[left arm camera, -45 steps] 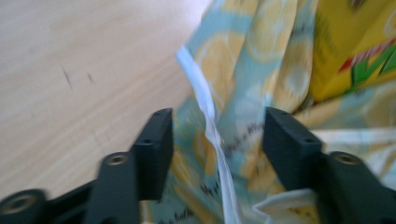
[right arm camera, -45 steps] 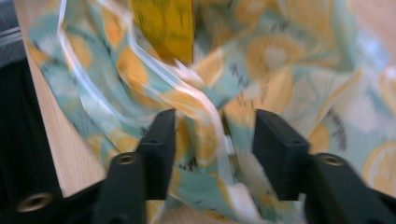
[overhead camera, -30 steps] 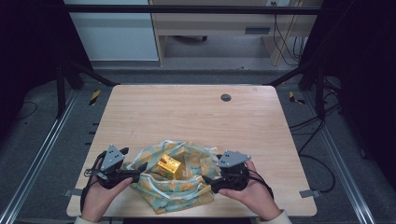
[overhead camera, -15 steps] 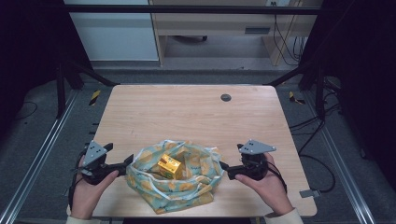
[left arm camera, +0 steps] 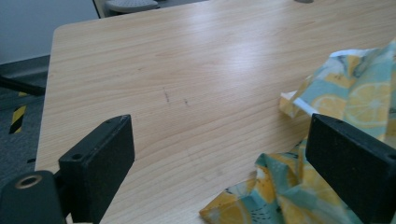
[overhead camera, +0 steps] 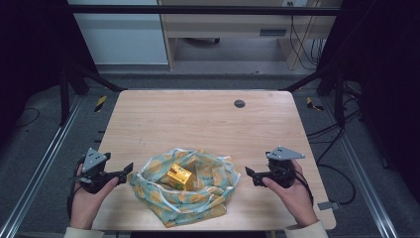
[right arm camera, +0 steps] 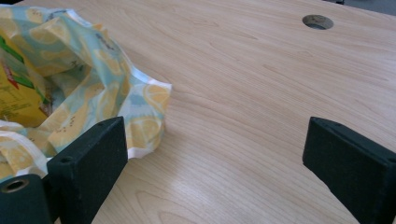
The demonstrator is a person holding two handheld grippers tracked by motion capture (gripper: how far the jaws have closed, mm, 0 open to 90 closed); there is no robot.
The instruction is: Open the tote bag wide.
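A cloth bag [overhead camera: 198, 191] printed with lemons on teal lies crumpled and open near the table's front edge. A yellow box [overhead camera: 180, 177] sits inside it. My left gripper [overhead camera: 126, 171] is held just left of the bag, apart from it, jaws open and empty. In the left gripper view the cloth [left arm camera: 355, 93] lies ahead on the right, partly behind one jaw. My right gripper [overhead camera: 249, 174] hovers a short way right of the bag. Its jaws have just been opening and nothing is between them. The right gripper view shows the bag's rim [right arm camera: 93, 79] and the box [right arm camera: 16, 93] at left.
The wooden table [overhead camera: 198, 124] is bare behind the bag, with a round cable hole [overhead camera: 239, 103] near its far edge. Metal frame rails run along both sides of the table. Cables lie on the floor at right.
Both hands have moved outward, away from the bag's sides. The grippers that were at the bag's edges now stand apart from it, and the bag has settled wider and flatter.
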